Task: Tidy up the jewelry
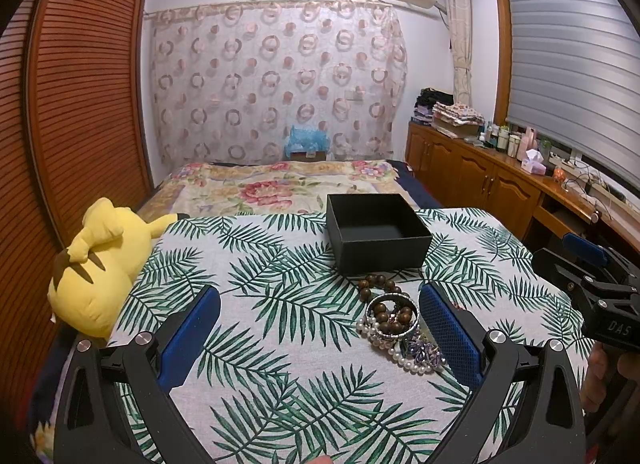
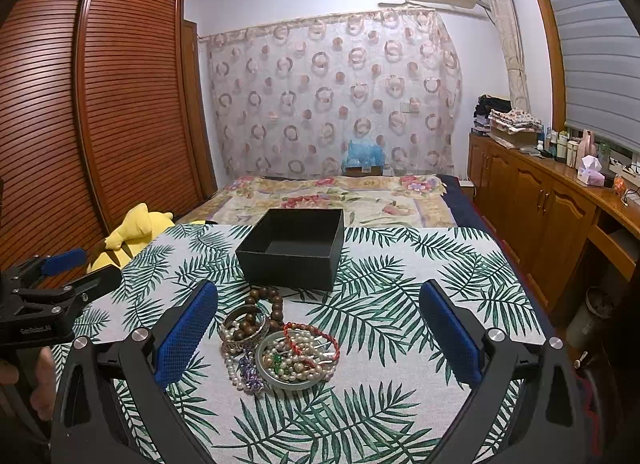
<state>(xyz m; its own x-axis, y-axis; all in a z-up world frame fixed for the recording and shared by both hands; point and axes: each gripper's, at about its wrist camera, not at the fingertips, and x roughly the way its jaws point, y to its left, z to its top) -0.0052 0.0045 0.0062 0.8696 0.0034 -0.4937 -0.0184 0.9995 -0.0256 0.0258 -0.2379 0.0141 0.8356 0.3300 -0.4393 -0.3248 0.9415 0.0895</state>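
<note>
I have both grippers hovering over the leaf-print cloth (image 2: pixel 400 304), and neither holds anything: the left gripper (image 1: pixel 320 328) has its blue pads spread wide, and the right gripper (image 2: pixel 318 328) is spread just as wide.

The jewelry sits in one tangled heap in front of the black box (image 2: pixel 294 250), which stands open-topped and looks bare inside. A brown wooden bead bracelet (image 2: pixel 272 304) lies nearest the box, touching a silver bangle (image 2: pixel 244 324). A pearl strand (image 2: pixel 234 368) snakes beneath them, with a purple beaded piece (image 2: pixel 250 372) beside it. Just right of those, a shallow round dish (image 2: pixel 280 382) holds more pearls, a green stone and a red cord bracelet (image 2: pixel 316 338) draped over its rim.

My worry is the tangle. If I close on the bangle, the wooden beads threaded through it will probably ride up too, and the pearls could drag and drop short of the box. Pinching the cord might tip the dish and scatter its contents (the soft cloth offers no firm backing). The left gripper's right pad is already close beside the heap, so a careless descent could shove it sideways.
</note>
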